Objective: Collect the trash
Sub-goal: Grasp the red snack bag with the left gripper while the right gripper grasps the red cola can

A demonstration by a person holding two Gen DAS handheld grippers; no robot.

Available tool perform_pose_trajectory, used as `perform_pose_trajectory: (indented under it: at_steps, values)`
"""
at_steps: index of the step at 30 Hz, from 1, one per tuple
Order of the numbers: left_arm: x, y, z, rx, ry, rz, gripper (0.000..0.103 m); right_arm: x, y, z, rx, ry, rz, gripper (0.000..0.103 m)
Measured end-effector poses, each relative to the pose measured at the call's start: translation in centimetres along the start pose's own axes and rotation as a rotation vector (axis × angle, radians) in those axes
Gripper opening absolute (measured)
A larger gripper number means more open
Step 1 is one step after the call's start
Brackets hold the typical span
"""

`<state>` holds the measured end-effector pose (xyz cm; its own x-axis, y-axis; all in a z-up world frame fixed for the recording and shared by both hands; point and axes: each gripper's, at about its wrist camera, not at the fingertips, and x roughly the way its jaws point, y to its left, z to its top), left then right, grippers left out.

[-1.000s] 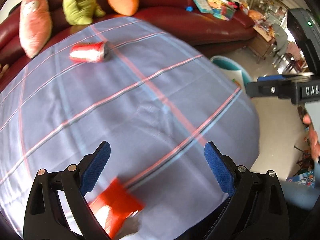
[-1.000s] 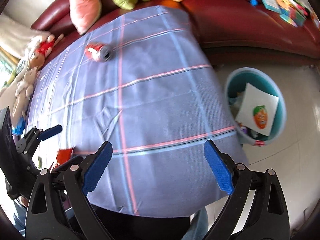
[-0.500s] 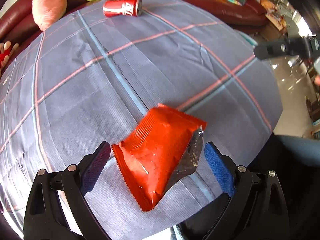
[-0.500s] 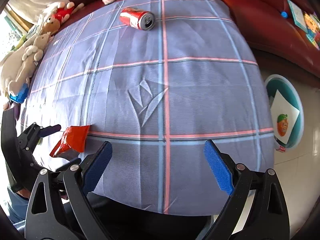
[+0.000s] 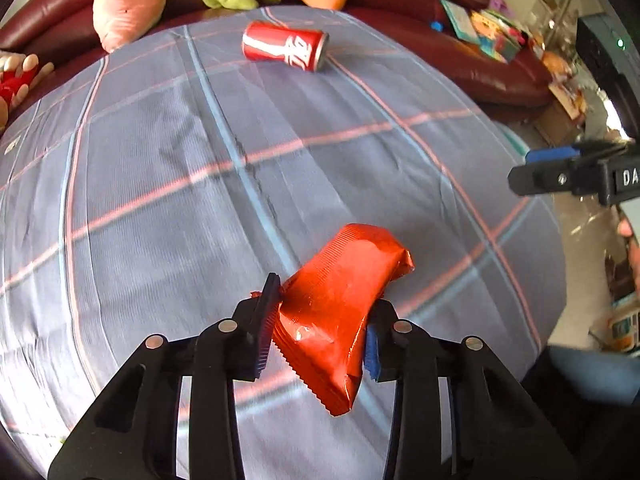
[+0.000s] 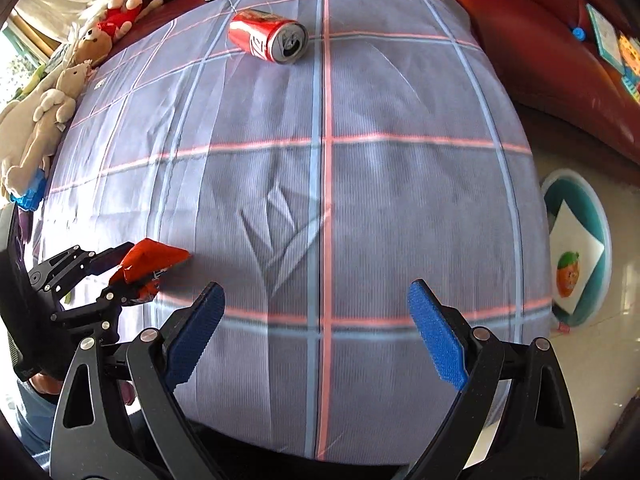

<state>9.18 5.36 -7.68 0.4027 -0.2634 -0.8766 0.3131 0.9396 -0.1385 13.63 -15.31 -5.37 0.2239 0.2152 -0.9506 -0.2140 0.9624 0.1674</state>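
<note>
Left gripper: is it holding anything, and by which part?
Yes: the left gripper has just closed on the red snack bag, pinching its near end. Right gripper holds nothing.

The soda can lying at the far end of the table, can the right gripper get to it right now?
Probably yes: the right gripper is open and empty, and only bare tablecloth lies between it and the soda can.

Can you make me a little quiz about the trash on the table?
1. True or false: the can stands upright.
2. Which gripper squeezes the red wrapper: A) left, B) right, C) neither?
3. Fill in: the bin sits on the ____ beside the table.

Key: 1. False, it lies on its side. 2. A; its jaws have just been closing on the wrapper, while the right gripper is open with nothing in it. 3. floor.
</note>
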Motion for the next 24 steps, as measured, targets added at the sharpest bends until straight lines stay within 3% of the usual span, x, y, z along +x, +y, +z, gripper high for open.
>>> perform_pose_trajectory:
  at_steps: [8, 15, 20, 24]
  values:
    - [0.7, 3.2, 6.8, -0.103, -0.068, 0.006, 0.037, 0.8, 1.2, 9.0, -0.094, -0.021, -0.006, 0.089]
    - [1.6, 7.4, 11.7, -0.163, -0.100, 0.042, 0.037, 3.3, 4.3, 18.1, -0.237, 0.021, -0.003, 0.089]
    - [2.6, 9.7, 13.3, -0.202, -0.099, 0.055, 0.037, 7.1, 6.1, 23.4, -0.313, 0.084, 0.027, 0.089]
    - [3.7, 11.0, 13.8, -0.221, -0.084, 0.065, 0.037, 9.7, 6.4, 25.3, -0.338, 0.113, 0.044, 0.089]
